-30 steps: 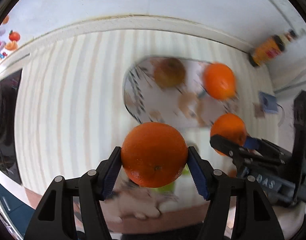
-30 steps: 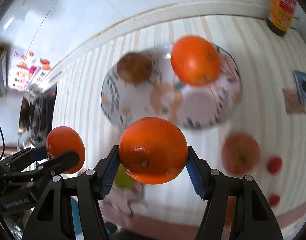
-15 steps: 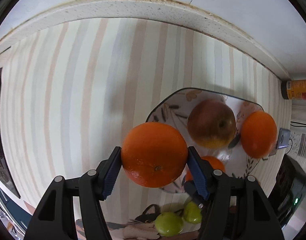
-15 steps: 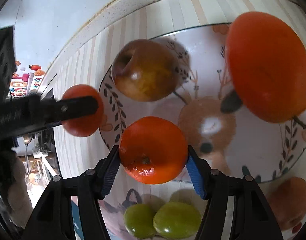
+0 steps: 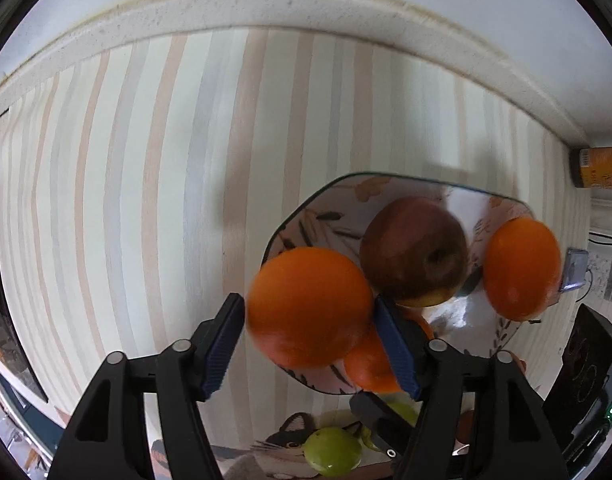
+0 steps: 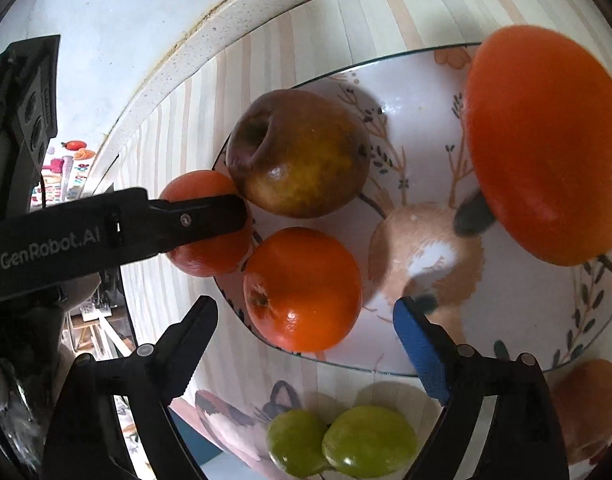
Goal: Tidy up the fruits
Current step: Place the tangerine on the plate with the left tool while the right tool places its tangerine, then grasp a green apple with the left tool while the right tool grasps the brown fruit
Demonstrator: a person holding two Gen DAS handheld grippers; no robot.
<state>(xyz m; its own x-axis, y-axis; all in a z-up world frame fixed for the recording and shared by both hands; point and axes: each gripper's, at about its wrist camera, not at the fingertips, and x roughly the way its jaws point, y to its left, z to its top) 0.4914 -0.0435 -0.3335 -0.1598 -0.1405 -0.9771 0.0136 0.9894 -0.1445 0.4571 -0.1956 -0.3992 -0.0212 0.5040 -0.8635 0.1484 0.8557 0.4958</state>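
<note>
A patterned white plate [image 6: 426,128] holds a brown-red apple [image 6: 298,152], a large orange [image 6: 546,144] and a smaller orange [image 6: 302,288]. My right gripper [image 6: 306,320] is open around that smaller orange, which rests on the plate's near edge. My left gripper [image 5: 310,320] is shut on another orange [image 5: 310,304] at the plate's left rim [image 5: 290,220]; it also shows in the right wrist view [image 6: 202,224], beside the apple [image 5: 414,256]. The released orange [image 5: 370,364] shows behind my left finger.
Two green fruits [image 6: 342,444] lie on a cat-print mat in front of the plate; one shows in the left wrist view [image 5: 332,450]. An orange bottle [image 5: 602,168] lies at the far right by the wall. The striped tablecloth [image 5: 146,200] stretches left.
My right gripper lowered its orange onto the plate and opened. My left gripper moved right with its orange to the plate's left rim.
</note>
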